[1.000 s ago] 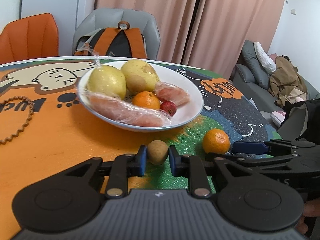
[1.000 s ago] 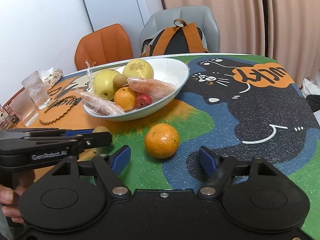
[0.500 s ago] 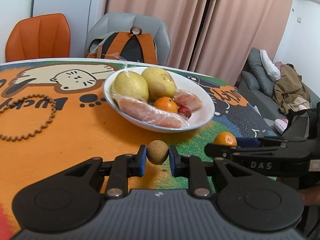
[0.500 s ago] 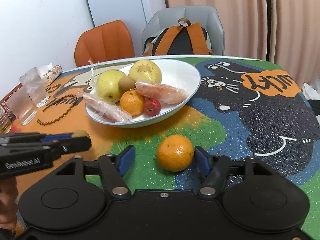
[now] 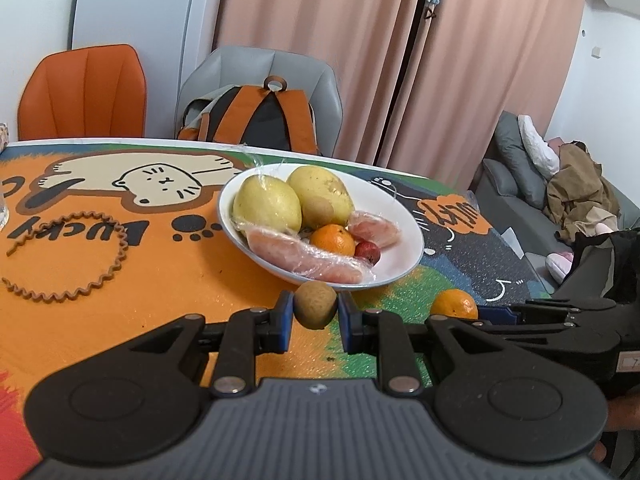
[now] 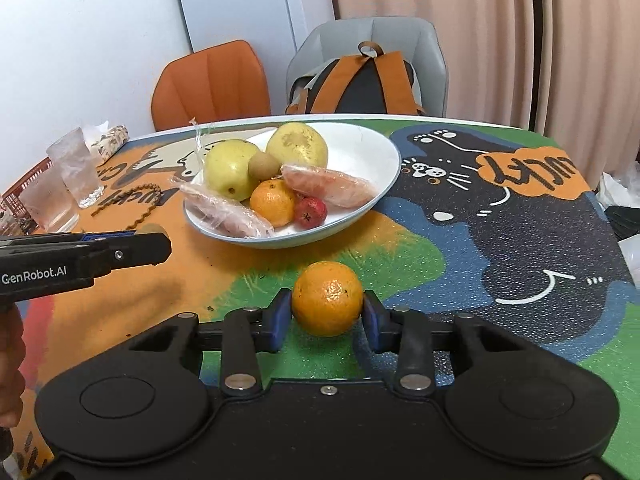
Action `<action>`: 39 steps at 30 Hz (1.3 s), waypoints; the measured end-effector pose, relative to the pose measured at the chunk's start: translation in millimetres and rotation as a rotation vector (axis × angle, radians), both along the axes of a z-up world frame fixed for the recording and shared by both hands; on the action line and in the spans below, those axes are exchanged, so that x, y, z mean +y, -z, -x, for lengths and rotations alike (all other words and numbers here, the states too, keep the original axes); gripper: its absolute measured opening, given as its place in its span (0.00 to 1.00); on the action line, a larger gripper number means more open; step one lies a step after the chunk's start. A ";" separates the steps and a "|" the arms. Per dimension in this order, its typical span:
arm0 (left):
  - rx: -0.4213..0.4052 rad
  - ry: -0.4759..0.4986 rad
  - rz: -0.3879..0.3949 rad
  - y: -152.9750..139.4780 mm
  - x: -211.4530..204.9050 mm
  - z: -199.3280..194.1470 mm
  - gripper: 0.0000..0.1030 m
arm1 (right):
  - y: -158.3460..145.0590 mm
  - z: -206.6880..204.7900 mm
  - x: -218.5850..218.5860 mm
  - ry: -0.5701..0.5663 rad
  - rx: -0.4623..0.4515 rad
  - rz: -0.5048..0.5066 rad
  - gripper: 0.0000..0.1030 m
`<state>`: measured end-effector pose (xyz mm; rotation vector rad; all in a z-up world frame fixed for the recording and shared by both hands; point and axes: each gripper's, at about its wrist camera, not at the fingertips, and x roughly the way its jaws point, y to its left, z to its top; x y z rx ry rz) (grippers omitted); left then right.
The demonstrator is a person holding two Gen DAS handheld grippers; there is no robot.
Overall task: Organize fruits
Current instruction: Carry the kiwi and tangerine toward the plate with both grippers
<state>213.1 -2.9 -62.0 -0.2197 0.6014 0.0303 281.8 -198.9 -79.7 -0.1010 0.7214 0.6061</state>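
My left gripper point(image 5: 315, 314) is shut on a small brown kiwi-like fruit point(image 5: 315, 303), held just above the mat in front of the white plate point(image 5: 412, 236). The plate holds two yellow-green fruits, an orange, a small red fruit, another brown fruit and two wrapped pink pieces. In the right wrist view a loose orange point(image 6: 327, 298) sits on the mat between the blue pads point(image 6: 276, 316) of my right gripper point(image 6: 326, 317). Its jaws are closing and both pads touch the orange's sides. The same orange point(image 5: 454, 304) shows at the right of the left wrist view, beside the right gripper's fingers point(image 5: 504, 314).
Two drinking glasses point(image 6: 76, 168) stand at the table's left edge. A brown beaded loop point(image 5: 80, 256) lies on the orange part of the mat. An orange chair point(image 5: 84, 92) and a grey chair with a backpack point(image 5: 260, 120) stand behind the table; a sofa point(image 5: 520, 184) is to the right.
The right jaws have come in from wide apart onto the orange. My left gripper has risen and drawn back a little from the plate, still holding the brown fruit.
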 end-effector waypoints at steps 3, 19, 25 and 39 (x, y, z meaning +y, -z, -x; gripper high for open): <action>-0.003 0.001 0.001 -3.2 -1.5 0.5 0.21 | -2.8 2.0 -3.9 0.008 -0.006 -0.002 0.34; -0.033 0.042 0.001 -16.5 -8.3 -15.4 0.21 | -27.9 8.1 -18.6 0.045 -0.068 -0.017 0.34; -0.033 0.062 -0.005 -17.7 -14.0 -29.8 0.21 | -31.7 4.5 -22.1 0.054 -0.081 -0.027 0.34; -0.018 0.098 -0.005 -11.5 -27.1 -66.5 0.21 | -32.8 -16.3 -24.4 0.049 -0.082 -0.024 0.34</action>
